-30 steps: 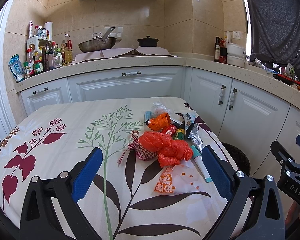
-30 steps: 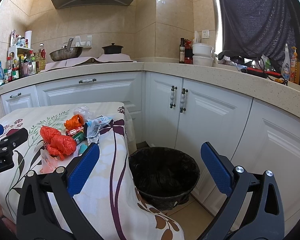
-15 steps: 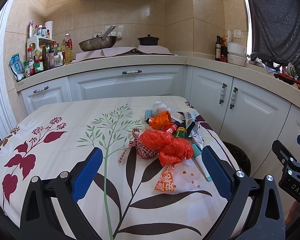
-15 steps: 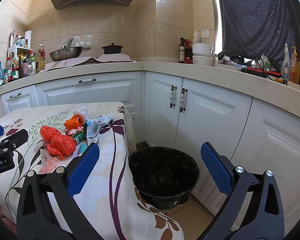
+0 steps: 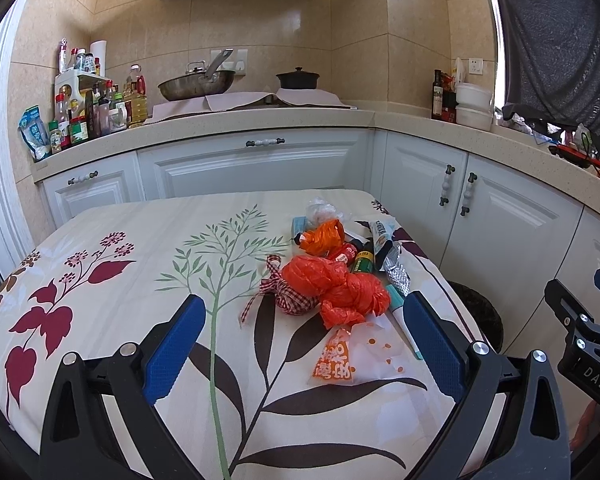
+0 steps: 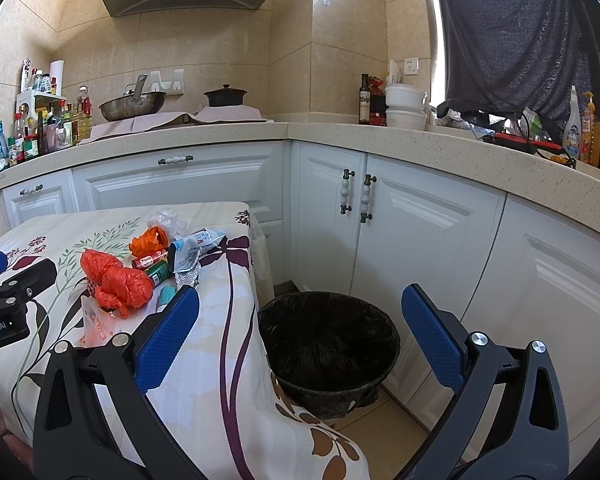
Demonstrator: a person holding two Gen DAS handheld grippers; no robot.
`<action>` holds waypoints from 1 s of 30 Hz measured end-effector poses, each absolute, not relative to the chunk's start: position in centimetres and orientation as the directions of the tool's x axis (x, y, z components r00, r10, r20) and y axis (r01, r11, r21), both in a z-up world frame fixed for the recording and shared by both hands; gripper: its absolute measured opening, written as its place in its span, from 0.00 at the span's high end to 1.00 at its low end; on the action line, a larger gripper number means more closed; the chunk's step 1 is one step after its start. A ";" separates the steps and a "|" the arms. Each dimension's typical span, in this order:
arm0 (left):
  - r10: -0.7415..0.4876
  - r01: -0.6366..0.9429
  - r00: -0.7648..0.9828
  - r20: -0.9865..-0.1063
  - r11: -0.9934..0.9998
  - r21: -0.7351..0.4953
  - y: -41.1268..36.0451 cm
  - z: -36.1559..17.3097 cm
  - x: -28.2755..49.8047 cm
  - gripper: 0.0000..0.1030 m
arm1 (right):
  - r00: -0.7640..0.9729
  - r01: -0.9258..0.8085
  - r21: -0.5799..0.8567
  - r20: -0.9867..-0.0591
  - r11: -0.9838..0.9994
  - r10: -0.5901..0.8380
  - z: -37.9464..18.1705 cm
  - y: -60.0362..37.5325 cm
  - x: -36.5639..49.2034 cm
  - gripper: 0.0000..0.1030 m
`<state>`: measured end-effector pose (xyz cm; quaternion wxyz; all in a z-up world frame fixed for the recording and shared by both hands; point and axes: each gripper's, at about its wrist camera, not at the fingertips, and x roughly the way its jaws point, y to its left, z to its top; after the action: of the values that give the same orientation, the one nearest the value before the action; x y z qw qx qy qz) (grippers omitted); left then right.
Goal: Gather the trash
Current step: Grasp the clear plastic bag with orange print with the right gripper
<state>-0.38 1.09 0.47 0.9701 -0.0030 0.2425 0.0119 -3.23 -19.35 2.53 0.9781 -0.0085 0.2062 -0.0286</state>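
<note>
The left gripper (image 5: 304,344) hangs with jaws apart over the bench (image 5: 140,248), trash (image 5: 336,280) at 12 o'clock. The right gripper (image 6: 300,332) (jaws also apart) faces the bin (image 6: 328,356).

Trash pile (image 5: 336,280) on table (image 5: 140,280), bin (image 6: 328,352) on floor right of table

Beige tiled walls (image 5: 360,40), white corner cabinets (image 6: 420,232) under a speckled countertop (image 6: 440,148), daylight from above
</note>
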 end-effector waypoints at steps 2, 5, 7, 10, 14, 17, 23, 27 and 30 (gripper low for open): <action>0.025 -0.027 0.879 -0.475 1.000 0.002 1.3 0.2 -0.4 0.06 | 0.912 0.049 -0.027 -0.406 0.998 -0.056 2.3 -19.2 -3.2 0.04; 0.032 -0.032 0.877 -0.479 0.999 0.008 1.7 0.0 -0.5 0.06 | 0.911 0.035 -0.018 -0.411 0.999 -0.039 2.1 -18.8 -3.1 0.04; 0.042 -0.040 0.876 -0.480 0.999 0.016 2.1 -0.1 -0.6 0.06 | 0.908 0.020 -0.017 -0.417 1.000 -0.026 1.9 -18.3 -3.0 0.04; 0.060 -0.057 0.871 -0.487 0.998 0.020 2.9 -0.2 -0.6 0.06 | 0.905 -0.008 -0.019 -0.426 1.000 -0.001 1.7 -17.2 -2.8 0.04; 0.094 -0.088 0.866 -0.490 0.996 0.036 4.2 -0.5 -0.8 0.06 | 0.896 -0.052 -0.018 -0.442 0.999 0.039 1.3 -15.6 -2.5 0.04; 0.121 -0.113 0.863 -0.490 0.993 0.047 5.3 -0.6 -0.9 0.06 | 0.887 -0.092 -0.014 -0.455 0.996 0.075 0.9 -14.1 -2.3 0.04; 0.159 -0.153 0.856 -0.492 0.987 0.054 7.1 -0.7 -0.9 0.06 | 0.869 -0.181 -0.017 -0.471 0.983 0.151 0.6 -10.9 -1.7 0.04; 0.162 -0.165 0.845 -0.509 0.985 0.040 8.1 -1.0 -0.5 0.06 | 0.844 -0.244 -0.016 -0.496 0.970 0.205 -0.1 -8.6 -0.9 0.04; 0.144 -0.157 0.833 -0.535 0.987 0.022 8.7 -1.4 0.0 0.06 | 0.824 -0.274 -0.021 -0.521 0.961 0.224 -0.6 -7.5 -0.4 0.05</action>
<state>-0.03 8.71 -1.44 0.9572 -0.0114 0.2784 0.0788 -0.43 -7.52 -0.63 0.9538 -0.0475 0.2664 0.1305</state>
